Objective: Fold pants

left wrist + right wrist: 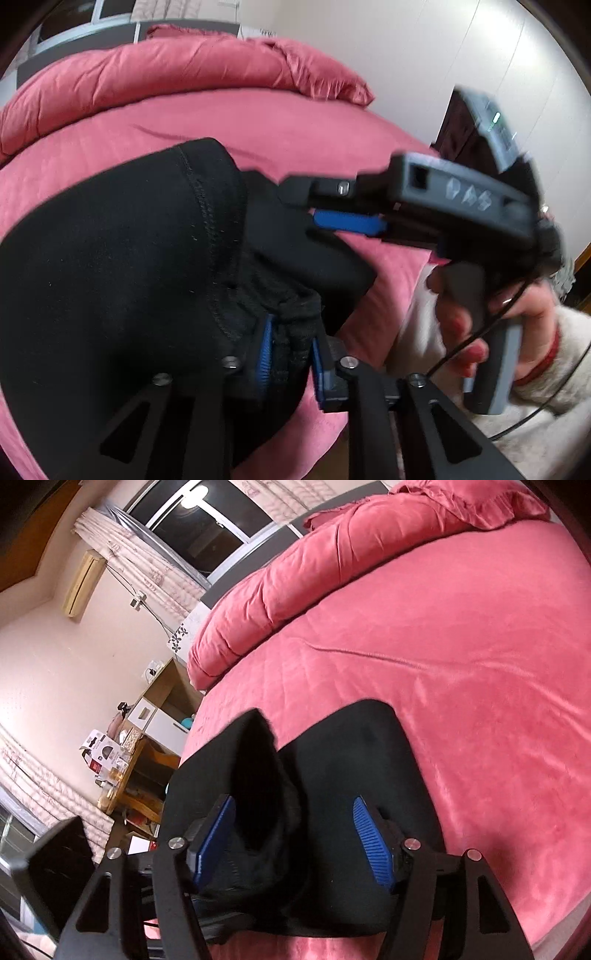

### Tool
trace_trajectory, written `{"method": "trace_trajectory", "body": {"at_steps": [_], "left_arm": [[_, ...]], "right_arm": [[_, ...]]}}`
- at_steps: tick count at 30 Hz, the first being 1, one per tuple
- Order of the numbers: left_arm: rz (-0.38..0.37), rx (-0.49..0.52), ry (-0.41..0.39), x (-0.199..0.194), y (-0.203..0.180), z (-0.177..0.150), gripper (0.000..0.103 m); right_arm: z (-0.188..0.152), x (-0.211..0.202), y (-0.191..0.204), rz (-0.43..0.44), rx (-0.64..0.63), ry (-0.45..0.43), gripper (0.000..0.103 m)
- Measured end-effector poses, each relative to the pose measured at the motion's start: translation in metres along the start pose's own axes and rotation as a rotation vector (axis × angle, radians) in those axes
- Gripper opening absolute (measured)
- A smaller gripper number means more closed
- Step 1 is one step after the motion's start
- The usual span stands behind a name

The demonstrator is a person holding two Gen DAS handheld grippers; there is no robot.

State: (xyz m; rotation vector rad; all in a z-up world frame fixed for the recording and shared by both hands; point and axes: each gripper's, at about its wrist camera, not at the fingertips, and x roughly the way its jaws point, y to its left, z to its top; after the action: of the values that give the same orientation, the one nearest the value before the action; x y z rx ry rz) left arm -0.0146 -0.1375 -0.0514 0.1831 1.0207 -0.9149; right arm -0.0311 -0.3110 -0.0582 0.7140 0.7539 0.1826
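Black pants [110,266] lie on a pink bed [258,125]. My left gripper [290,350] is shut on a bunched edge of the pants with its drawstring, near the bed's front edge. The right gripper [343,218] shows in the left wrist view, blurred, hovering over the pants with a hand on its handle. In the right wrist view the right gripper [295,834] is open, its blue pads [369,838] wide apart, with black pants cloth [351,746] between and under them.
A rolled pink duvet [314,565] lies along the far side of the bed. A wooden table with clutter [122,771] and a shelf [162,686] stand left of the bed. A white wall [424,55] is on the right.
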Motion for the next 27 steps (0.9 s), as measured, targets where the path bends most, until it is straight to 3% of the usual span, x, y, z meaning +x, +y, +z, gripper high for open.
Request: {"method": "trace_trajectory", "body": {"at_steps": [2,4,6,8,12,15,16,18,21,24,27], "left_arm": [[-0.013,0.001,-0.005,-0.003,-0.003,-0.001,0.03],[-0.072,-0.005,-0.038,-0.014,-0.004,0.0,0.03],[-0.118,-0.022,-0.107,-0.035,-0.001,-0.007,0.03],[-0.109,-0.06,-0.175,-0.053,0.01,-0.011,0.03],[0.015,-0.217,-0.286,-0.084,0.05,-0.016,0.03],[0.167,-0.364,-0.323,-0.096,0.089,-0.022,0.03],[0.237,-0.409,-0.318,-0.097,0.102,-0.026,0.031],[0.306,-0.465,-0.284,-0.093,0.121,-0.03,0.031],[0.329,-0.511,-0.22,-0.08,0.137,-0.039,0.031],[0.351,-0.455,-0.155,-0.061,0.127,-0.044,0.032],[0.395,-0.359,-0.143,-0.056,0.113,-0.045,0.032]], "right_arm": [[-0.001,0.004,0.001,0.008,-0.005,0.018,0.067],[-0.004,0.008,0.001,0.013,-0.006,0.037,0.069],[-0.006,0.013,0.002,0.009,0.003,0.058,0.075],[-0.008,0.016,0.002,0.028,0.009,0.074,0.076],[-0.012,0.025,0.009,0.037,-0.026,0.107,0.077],[-0.016,0.03,0.015,0.014,-0.064,0.133,0.077],[-0.016,0.032,0.018,0.005,-0.077,0.143,0.077],[-0.019,0.035,0.023,-0.015,-0.112,0.17,0.077],[-0.025,0.04,0.029,-0.039,-0.171,0.201,0.077],[-0.031,0.042,0.039,-0.05,-0.216,0.231,0.076],[-0.028,0.027,0.049,-0.091,-0.278,0.132,0.074]]}}
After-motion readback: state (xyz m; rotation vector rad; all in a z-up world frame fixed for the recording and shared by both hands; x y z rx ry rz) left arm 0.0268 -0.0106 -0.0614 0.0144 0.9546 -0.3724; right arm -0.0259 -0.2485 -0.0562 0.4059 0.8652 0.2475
